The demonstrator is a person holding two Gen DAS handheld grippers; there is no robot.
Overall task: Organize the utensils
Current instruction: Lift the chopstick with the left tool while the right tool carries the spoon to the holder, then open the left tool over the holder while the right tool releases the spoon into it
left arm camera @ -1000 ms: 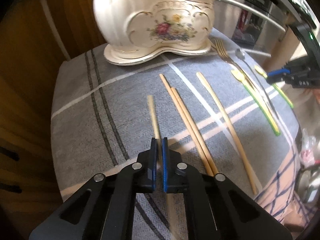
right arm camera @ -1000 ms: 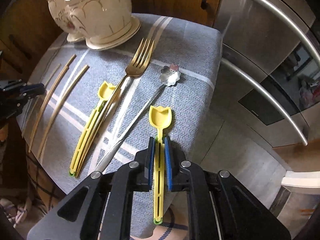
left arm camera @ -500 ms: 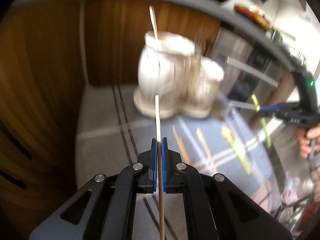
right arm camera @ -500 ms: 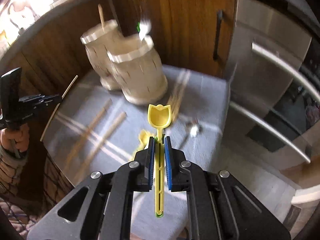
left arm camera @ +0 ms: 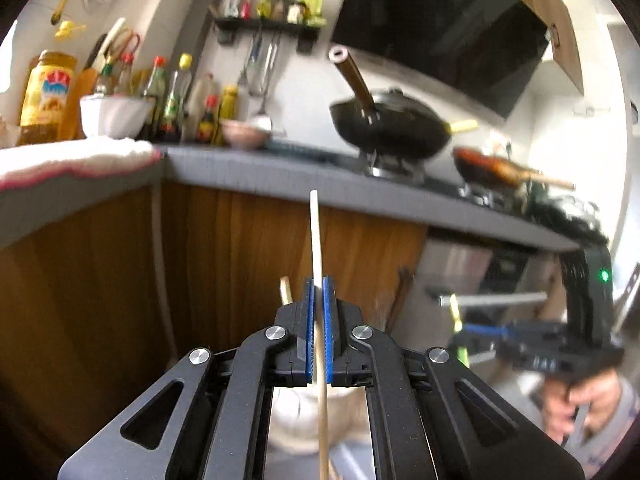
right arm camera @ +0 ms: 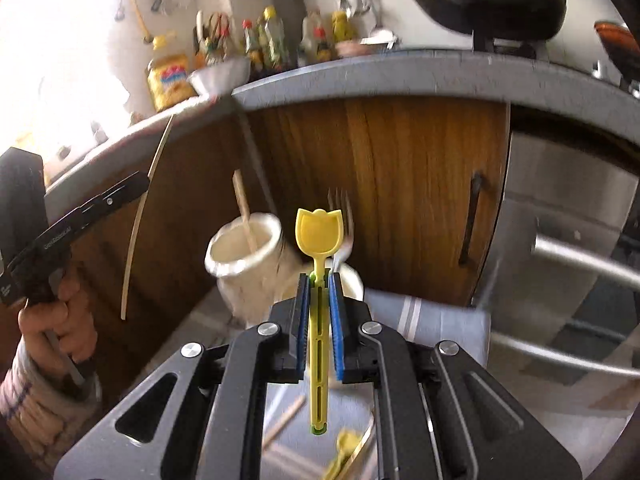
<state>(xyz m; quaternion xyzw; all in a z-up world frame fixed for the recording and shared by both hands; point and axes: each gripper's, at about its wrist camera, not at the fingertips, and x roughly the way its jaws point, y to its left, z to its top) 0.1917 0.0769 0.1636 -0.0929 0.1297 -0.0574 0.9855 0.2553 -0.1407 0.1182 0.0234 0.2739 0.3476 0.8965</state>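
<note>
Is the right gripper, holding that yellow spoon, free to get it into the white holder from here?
Probably yes. The right gripper grips the yellow spoon just short of the white holder, whose mouth holds only one chopstick and a fork.

chopstick [left arm camera: 315, 236]: pale wood, matt. spoon [right arm camera: 319, 236]: yellow plastic, smooth. holder [right arm camera: 244, 256]: cream ceramic, glossy. cabinet [right arm camera: 400, 184]: brown wood, grained. fridge [right arm camera: 568, 216]: brushed metal. wok [left arm camera: 390, 126]: black, glossy. cloth [right arm camera: 432, 320]: grey woven fabric.
</note>
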